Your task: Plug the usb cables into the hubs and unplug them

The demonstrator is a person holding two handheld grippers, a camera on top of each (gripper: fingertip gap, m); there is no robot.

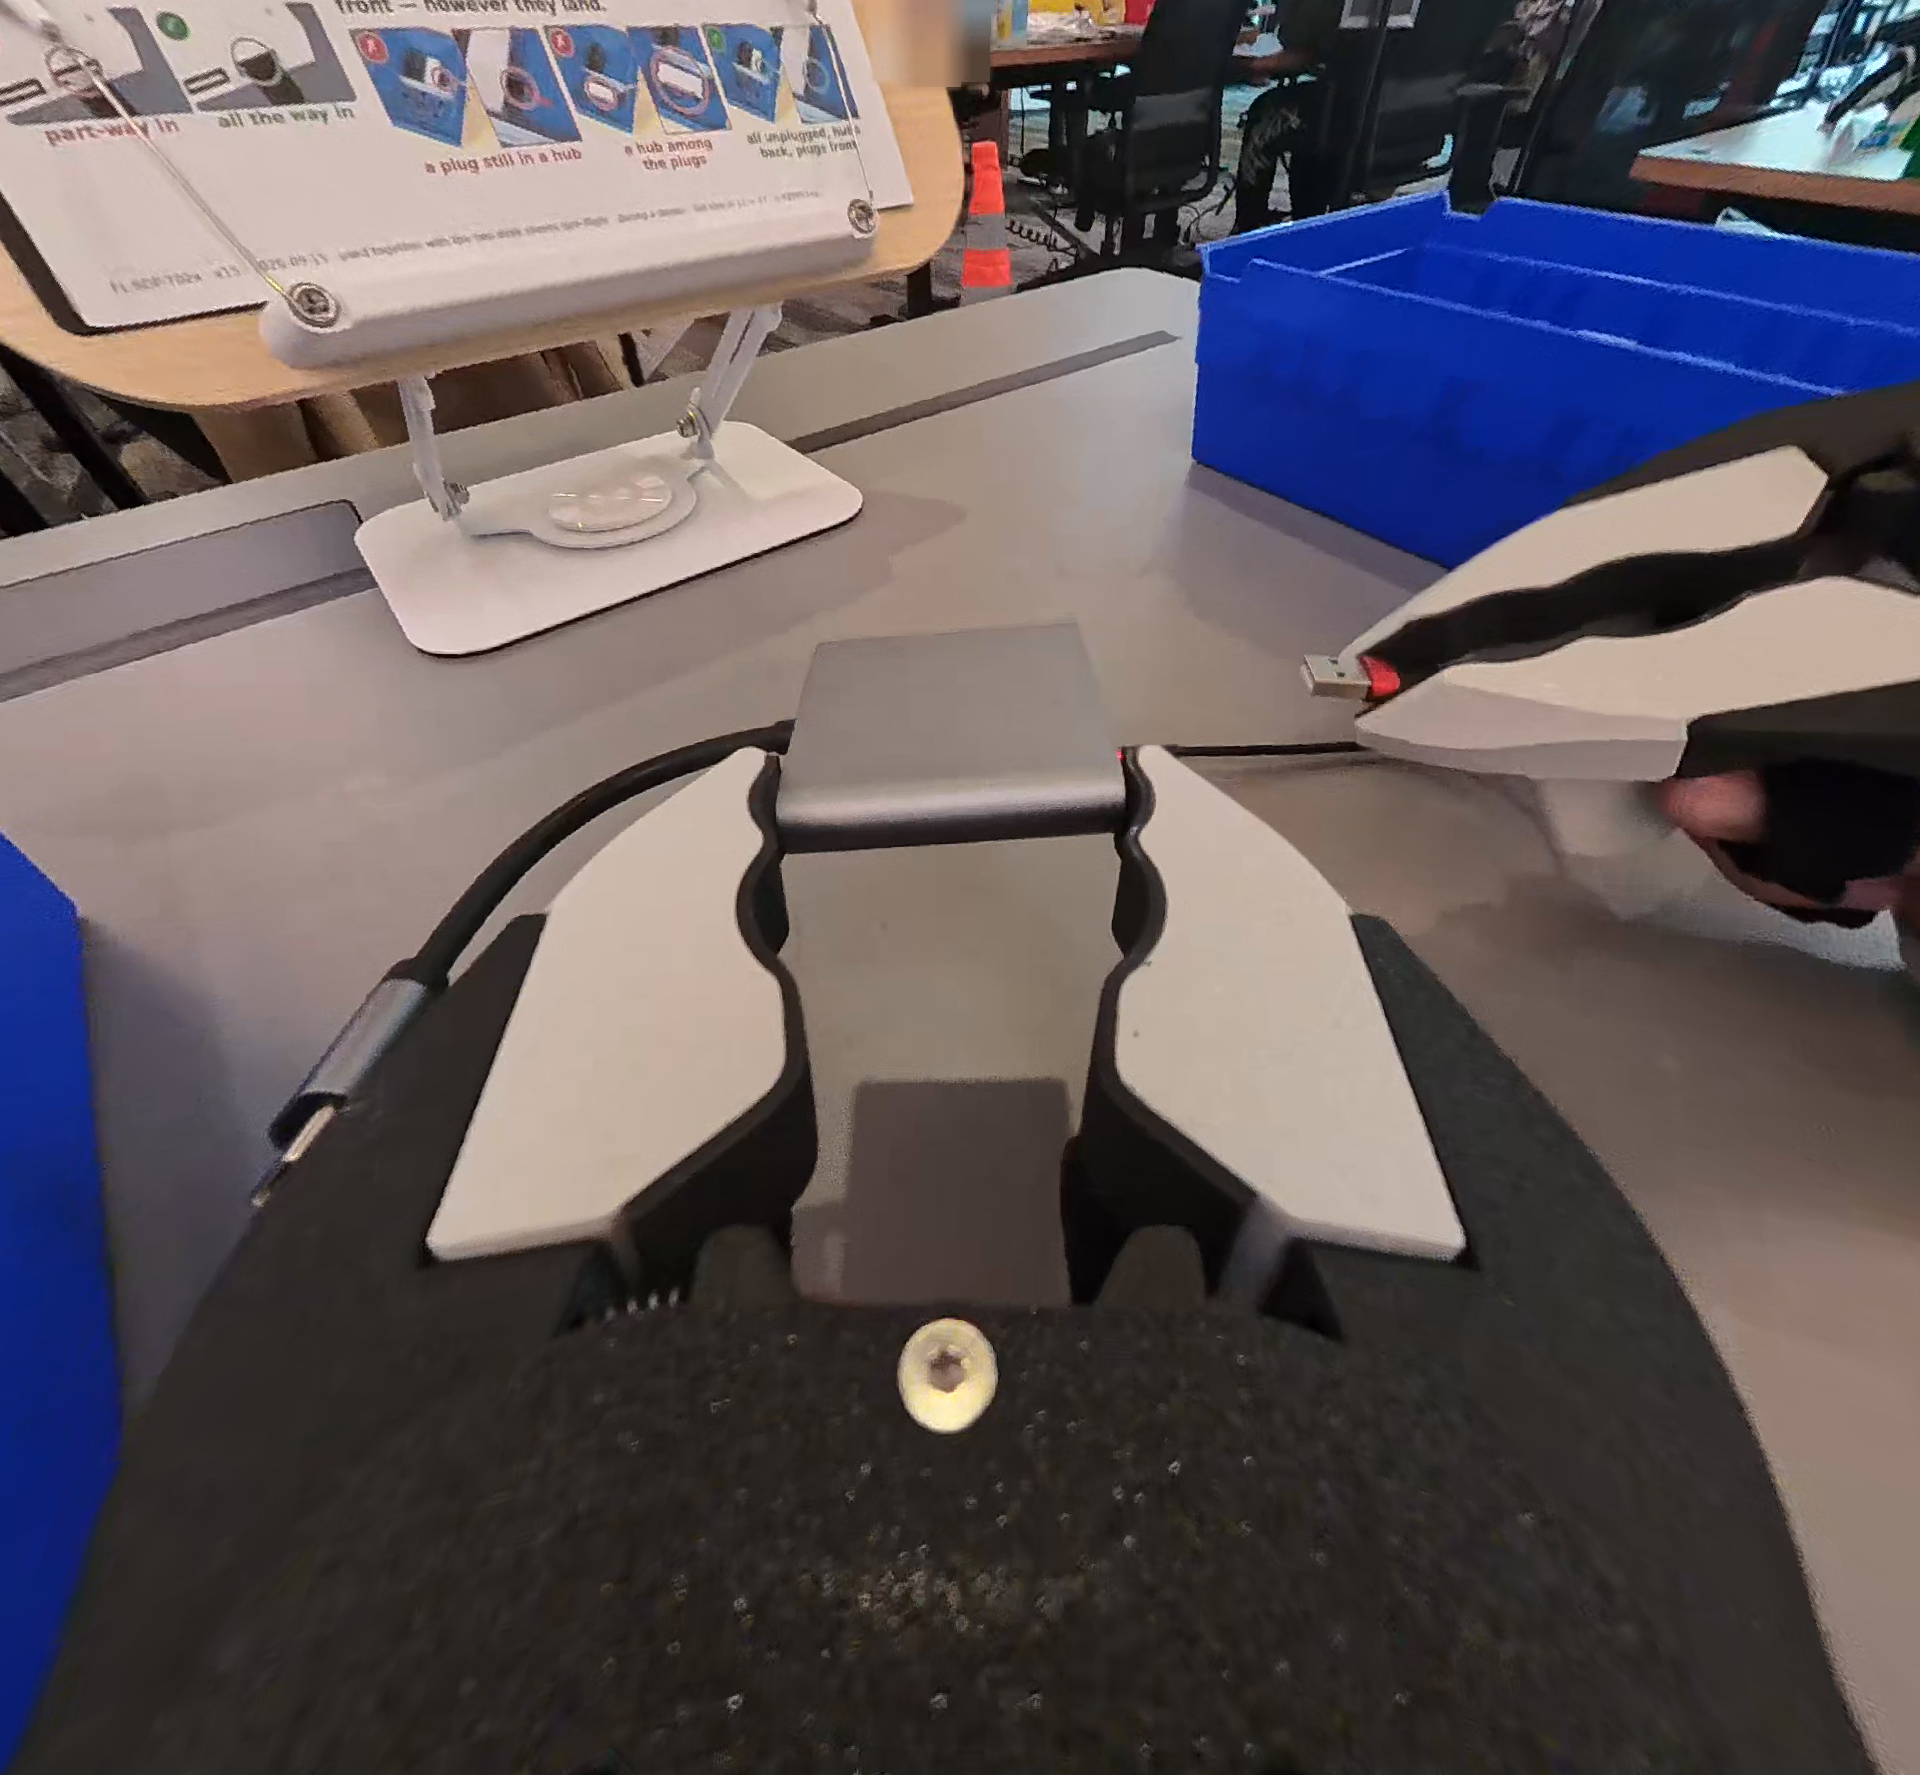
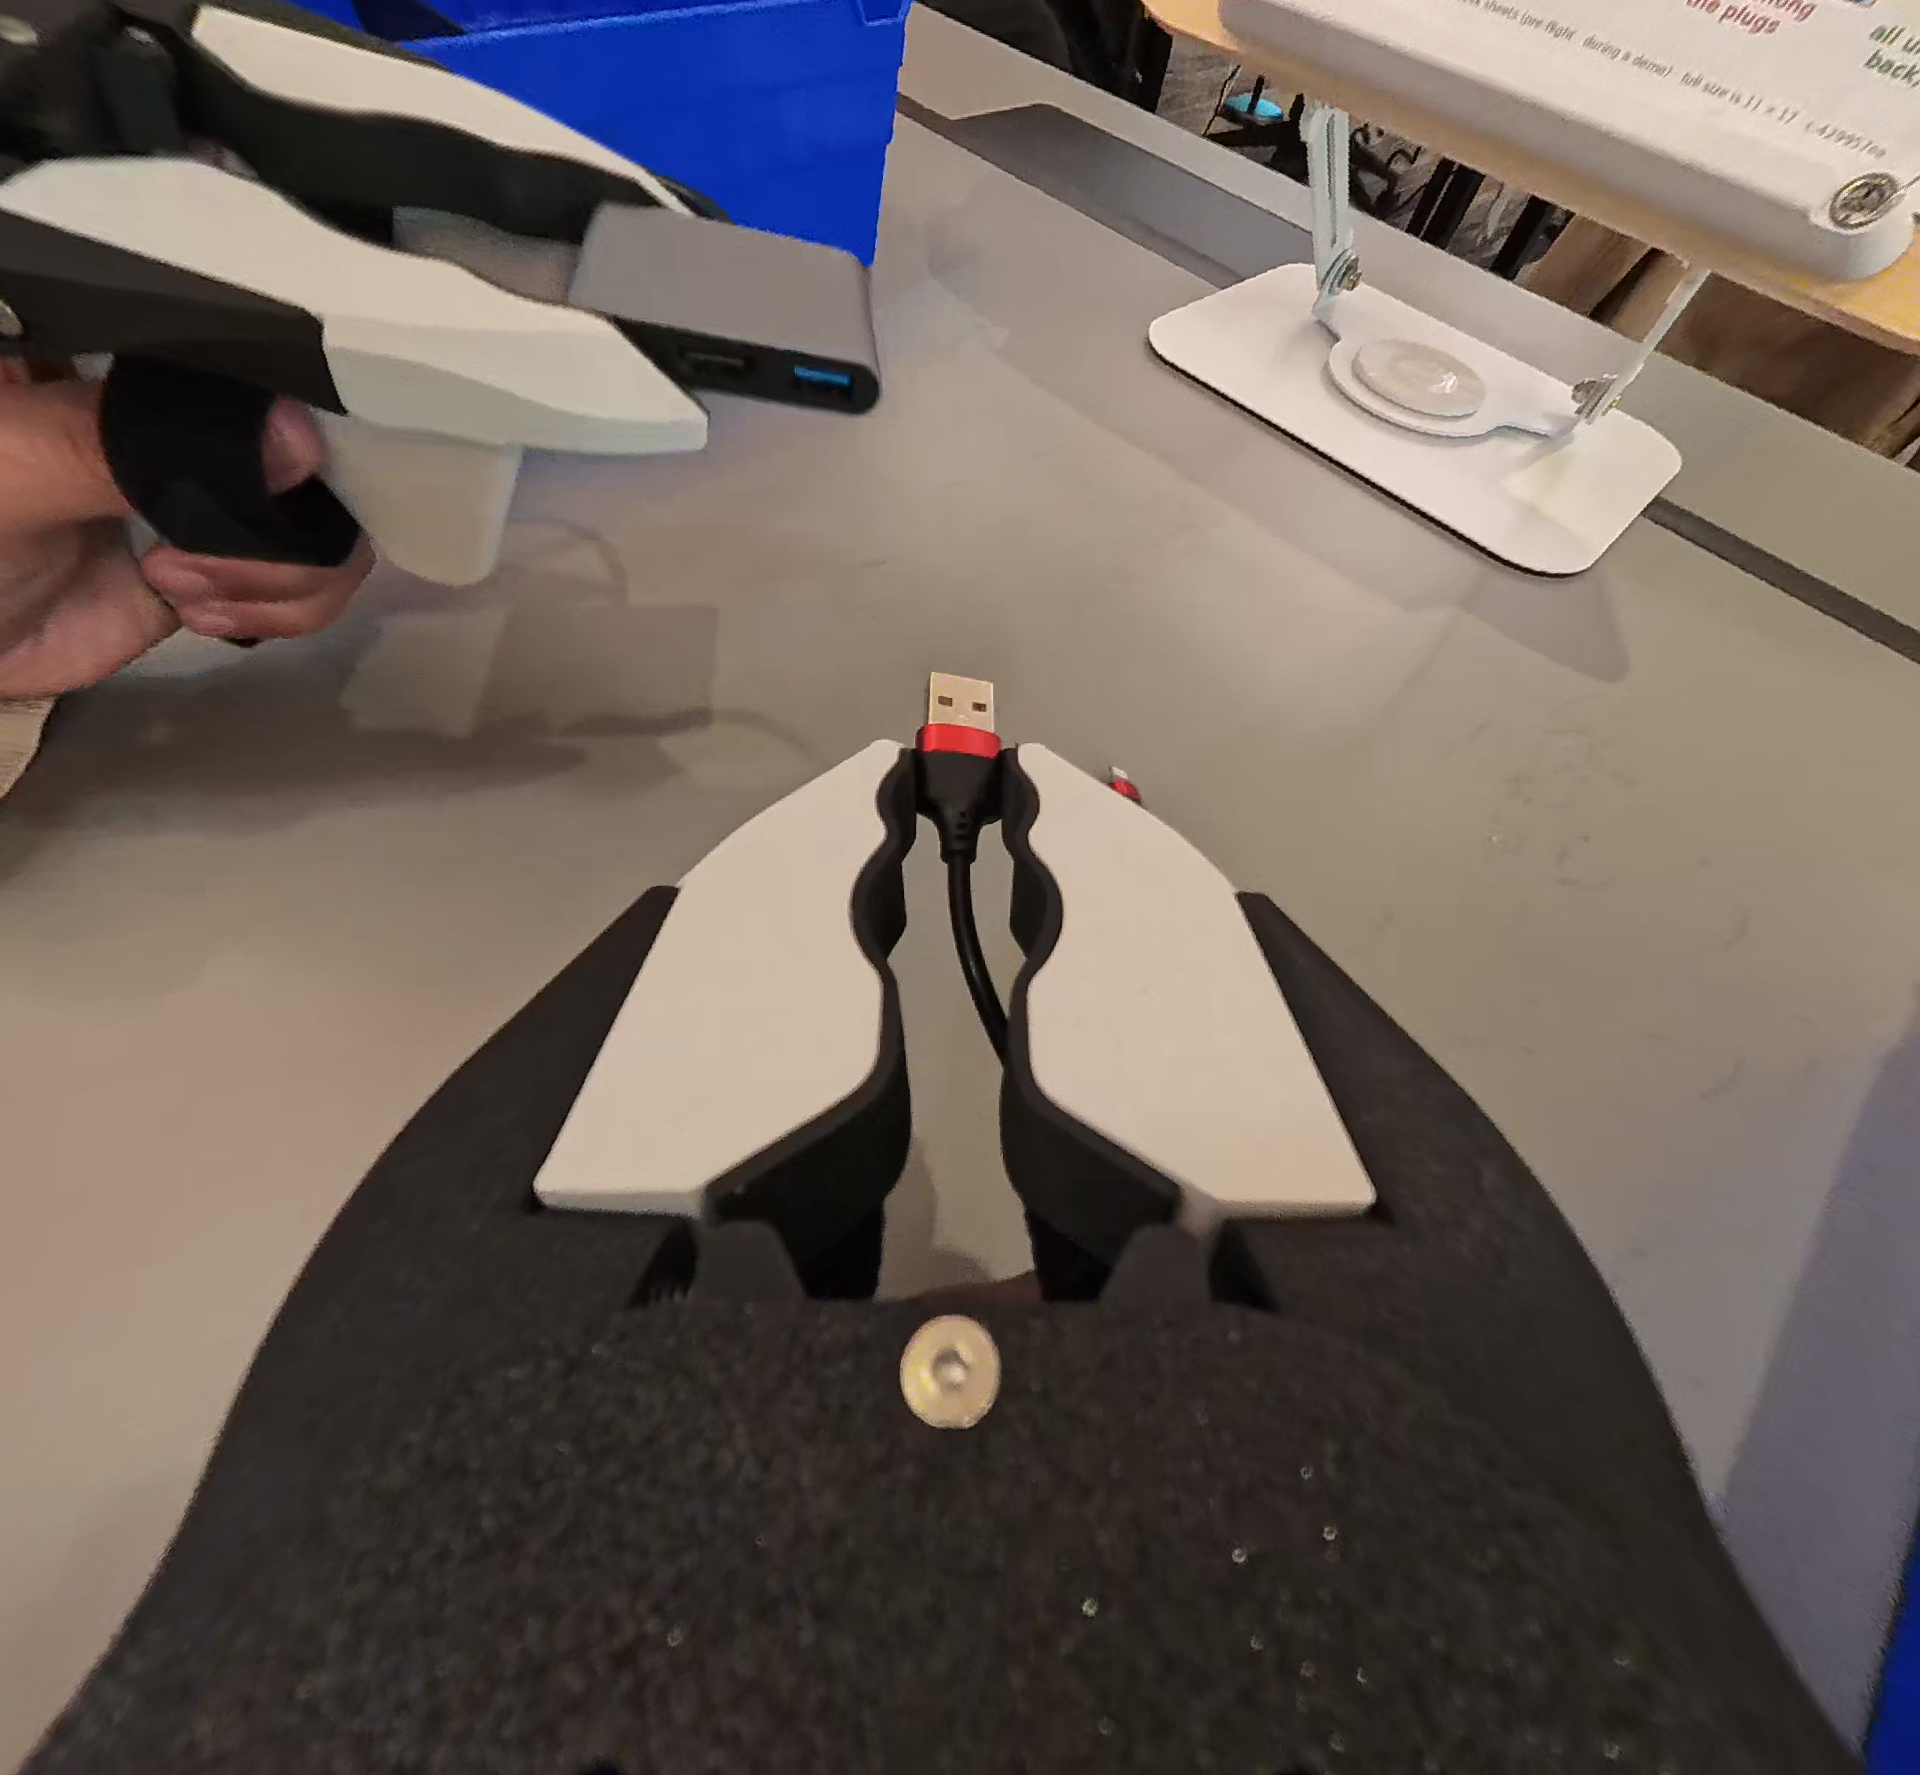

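Grey tabletop (image 1: pixel 1039 520) with a dark seam. Behind: open office, black mesh chairs (image 1: pixel 1174 63), wooden desks (image 1: pixel 1787 167), patterned carpet, orange traffic cone (image 1: pixel 985 219) on floor. Bright, even light; teal-tinted glass wall at back.

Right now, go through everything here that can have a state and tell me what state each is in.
Left tongs: shut on the grey hub, held off the table.
Grey hub: held; the ports that show are empty.
Right tongs: shut on the USB plug.
USB plug: unplugged, metal tip sticking out, apart from the hub.
Blue bin: open; no contents visible.
Instruction stand: upright, sheet tilted back.
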